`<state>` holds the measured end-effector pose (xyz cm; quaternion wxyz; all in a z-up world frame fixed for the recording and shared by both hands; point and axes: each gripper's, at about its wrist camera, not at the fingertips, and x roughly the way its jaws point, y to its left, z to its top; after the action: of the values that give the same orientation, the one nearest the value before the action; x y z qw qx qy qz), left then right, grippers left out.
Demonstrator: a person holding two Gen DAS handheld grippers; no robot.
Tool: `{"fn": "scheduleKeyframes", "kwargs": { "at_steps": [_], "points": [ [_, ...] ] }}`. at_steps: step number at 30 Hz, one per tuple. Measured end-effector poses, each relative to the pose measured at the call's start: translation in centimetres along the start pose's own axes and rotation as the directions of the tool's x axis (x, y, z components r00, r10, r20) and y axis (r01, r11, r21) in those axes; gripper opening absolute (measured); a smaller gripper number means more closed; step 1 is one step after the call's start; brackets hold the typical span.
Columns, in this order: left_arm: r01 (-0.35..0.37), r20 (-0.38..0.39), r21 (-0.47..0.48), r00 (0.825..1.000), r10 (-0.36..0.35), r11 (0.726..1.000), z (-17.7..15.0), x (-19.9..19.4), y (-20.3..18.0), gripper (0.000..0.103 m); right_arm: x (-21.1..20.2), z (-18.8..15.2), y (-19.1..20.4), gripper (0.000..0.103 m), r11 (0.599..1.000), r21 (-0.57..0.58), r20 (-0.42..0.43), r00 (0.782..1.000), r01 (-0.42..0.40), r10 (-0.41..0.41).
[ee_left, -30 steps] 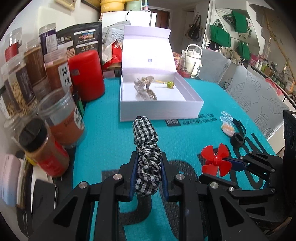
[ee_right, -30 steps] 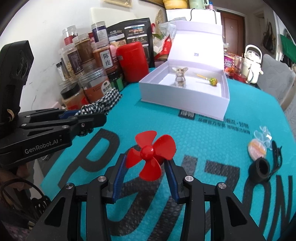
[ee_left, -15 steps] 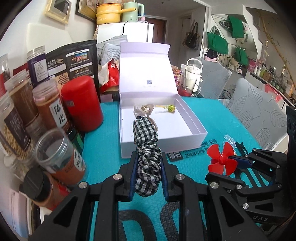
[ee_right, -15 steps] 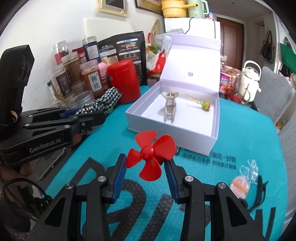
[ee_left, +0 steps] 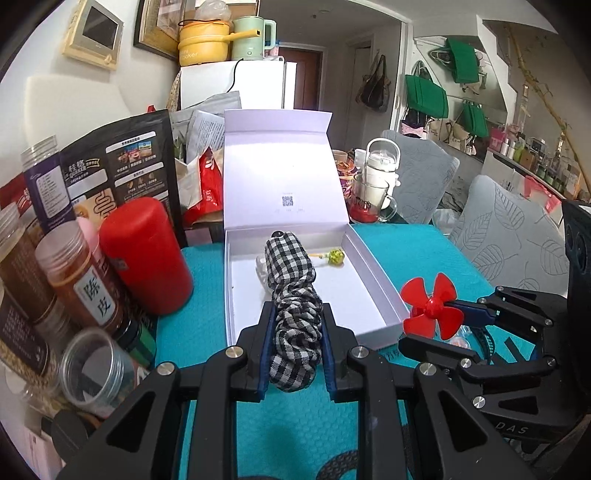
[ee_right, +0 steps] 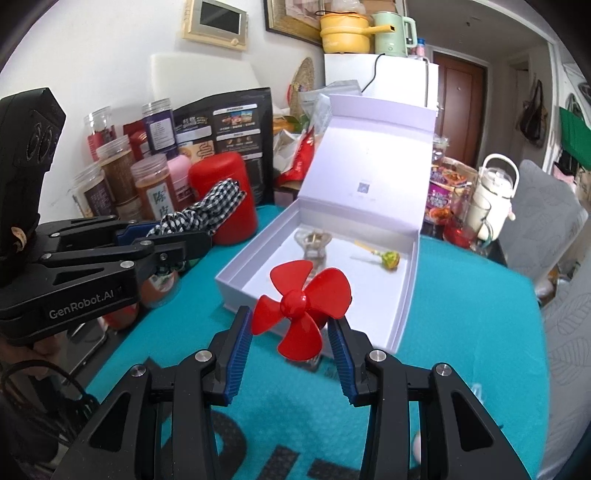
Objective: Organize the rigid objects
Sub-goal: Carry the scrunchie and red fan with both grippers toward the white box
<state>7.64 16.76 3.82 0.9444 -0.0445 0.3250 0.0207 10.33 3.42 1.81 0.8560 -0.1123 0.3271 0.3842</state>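
Scrunchie: we hold the black-and-white checked scrunchie (ee_left: pixel 291 314) pinched between the blue pads of our left gripper (ee_left: pixel 295 354); it stands up out of the jaws, in the air in front of the near edge of the box (ee_left: pixel 373 280).
Fan: the red four-blade fan (ee_right: pixel 301 306) sits between the pads of our right gripper (ee_right: pixel 291 354), blades facing the camera; the hub seems nipped from both sides, and it hangs above the mat, just in front of the box's near wall.
Left gripper: jaws pressed tight on the scrunchie, seen from the right wrist as a black arm (ee_right: pixel 110 254) with the checked cloth poking out toward the red canister (ee_right: pixel 225 195).
Right gripper: jaws partly closed around the fan; in the left wrist view it reaches in from the right side (ee_left: pixel 480 317), beside the box's right corner.
Box: white, lid (ee_left: pixel 284 177) standing open at the back; inside we see a small clear figurine (ee_right: pixel 316 245) and a green lollipop (ee_right: pixel 389 260), apart from each other on the white floor.
Mat: teal, with large black letters (ee_right: pixel 461 314); it carries the box.
Left of the box: the red canister, spice jars (ee_left: pixel 81 273) and a black food pouch (ee_left: pixel 125 166), crowded against the wall.
Behind: a white fridge (ee_right: pixel 402 81) with a yellow pot (ee_right: pixel 345 33) and a pale green kettle (ee_right: pixel 391 33) on top.
Right side: a white teapot (ee_right: pixel 493 195) and grey chairs (ee_left: pixel 517 236).
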Motion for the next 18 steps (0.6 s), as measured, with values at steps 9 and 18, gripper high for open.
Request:
{"fn": "scheduleKeyframes", "kwargs": {
  "at_steps": [9,18],
  "points": [
    [-0.002,0.017,-0.007,1.000,0.002,1.000,3.0,3.0,0.6,0.022,1.5,3.1,-2.2,0.041,0.999,-0.007,0.045,0.998,0.033,-0.032],
    [-0.007,0.033,-0.013,0.999,0.008,1.000,6.2,6.1,0.5,0.022,4.4,5.7,-5.1,0.041,0.998,0.025,0.052,0.997,0.062,-0.063]
  ]
}}
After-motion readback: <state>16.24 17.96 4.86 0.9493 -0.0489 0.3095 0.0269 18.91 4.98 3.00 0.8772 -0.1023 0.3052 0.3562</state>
